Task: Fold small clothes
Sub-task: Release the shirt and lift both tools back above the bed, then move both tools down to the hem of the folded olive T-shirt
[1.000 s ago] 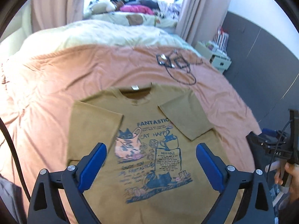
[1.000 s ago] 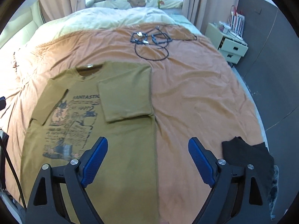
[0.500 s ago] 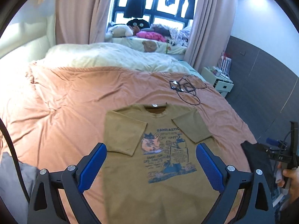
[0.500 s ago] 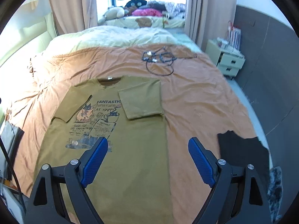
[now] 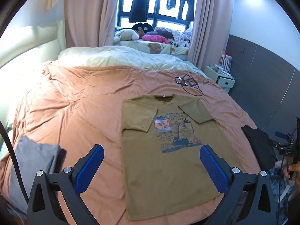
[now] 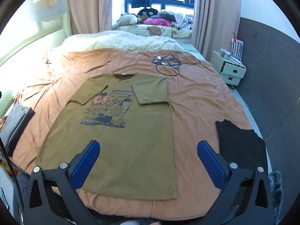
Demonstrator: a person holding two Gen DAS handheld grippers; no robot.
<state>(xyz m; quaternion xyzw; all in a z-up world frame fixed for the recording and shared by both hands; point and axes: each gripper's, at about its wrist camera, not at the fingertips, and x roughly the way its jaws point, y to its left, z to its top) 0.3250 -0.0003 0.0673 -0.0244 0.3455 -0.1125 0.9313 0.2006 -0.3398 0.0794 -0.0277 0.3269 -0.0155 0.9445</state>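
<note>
Orange bedding (image 6: 196, 101) spreads below both your grippers. Your left gripper (image 5: 150, 166) and right gripper (image 6: 148, 164) have their jaws opening with nothing between them. From the left one, the olive t-shirt (image 5: 168, 168) lies dead ahead toward twelve o'clock, sleeves already folded in, hem nearest you; from the right one it sits toward eleven. Its long axis runs collar to hem, six to twelve, so each hand looks about equally near a hem corner. A grey folded pile (image 5: 33, 161) waits at nine, a black garment (image 6: 241, 142) at three.
</note>
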